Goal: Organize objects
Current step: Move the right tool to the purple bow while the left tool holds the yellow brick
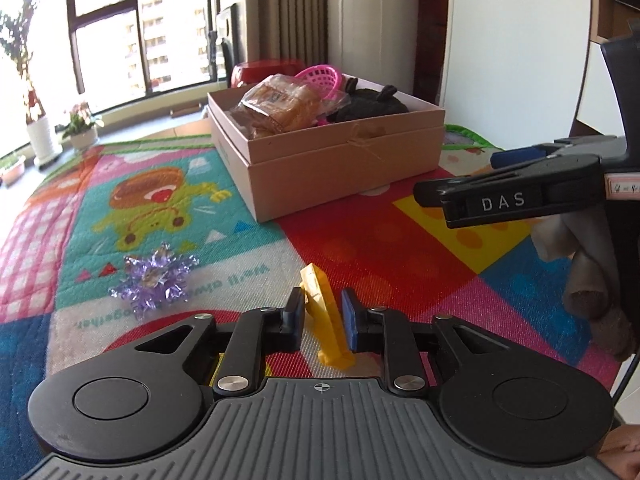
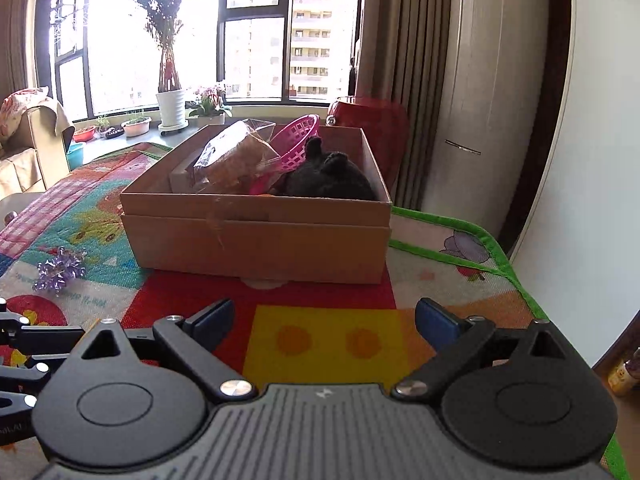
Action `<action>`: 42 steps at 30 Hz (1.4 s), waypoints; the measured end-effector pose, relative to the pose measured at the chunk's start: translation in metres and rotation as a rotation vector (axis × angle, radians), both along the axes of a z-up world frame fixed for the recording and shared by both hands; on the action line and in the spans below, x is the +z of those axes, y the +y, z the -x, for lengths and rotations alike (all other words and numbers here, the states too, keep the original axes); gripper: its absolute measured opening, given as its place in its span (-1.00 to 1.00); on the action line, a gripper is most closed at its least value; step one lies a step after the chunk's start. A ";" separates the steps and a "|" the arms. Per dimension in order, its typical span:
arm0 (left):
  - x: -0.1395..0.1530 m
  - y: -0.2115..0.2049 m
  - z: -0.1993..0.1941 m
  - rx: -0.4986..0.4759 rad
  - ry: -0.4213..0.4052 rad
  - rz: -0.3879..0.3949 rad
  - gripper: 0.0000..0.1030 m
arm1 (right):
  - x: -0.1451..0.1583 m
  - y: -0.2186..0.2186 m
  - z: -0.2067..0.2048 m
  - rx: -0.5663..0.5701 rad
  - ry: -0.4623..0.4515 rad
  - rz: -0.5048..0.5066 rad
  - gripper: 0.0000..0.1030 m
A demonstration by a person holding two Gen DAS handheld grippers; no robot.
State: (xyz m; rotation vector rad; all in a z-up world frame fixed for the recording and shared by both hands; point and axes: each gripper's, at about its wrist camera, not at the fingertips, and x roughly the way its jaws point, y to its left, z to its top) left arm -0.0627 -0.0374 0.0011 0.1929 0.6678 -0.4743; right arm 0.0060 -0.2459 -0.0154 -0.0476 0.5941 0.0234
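My left gripper [image 1: 322, 316] is shut on a yellow plastic piece [image 1: 326, 318], held upright between its blue pads just above the colourful play mat [image 1: 400, 248]. A purple ribbon bow [image 1: 154, 282] lies on the mat to its left; it also shows in the right wrist view [image 2: 60, 270]. A cardboard box [image 1: 340, 160] stands ahead and holds a wrapped bread bag [image 1: 280, 106], a pink basket [image 1: 324, 76] and a black knitted hat [image 1: 372, 106]. My right gripper [image 2: 324, 322] is open and empty, above the mat in front of the box [image 2: 256, 236]. It shows from the side in the left wrist view [image 1: 460, 178].
A red stool [image 2: 368, 120] stands behind the box. Potted plants [image 2: 172, 108] line the window sill. A white cabinet [image 2: 480, 120] and curtain rise at the right. The mat's green edge [image 2: 500, 256] runs close at the right.
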 end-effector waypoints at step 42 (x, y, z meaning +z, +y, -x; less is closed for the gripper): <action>0.035 0.171 -0.031 0.486 -0.012 0.266 -0.61 | 0.000 0.190 -0.060 0.461 0.208 0.020 0.15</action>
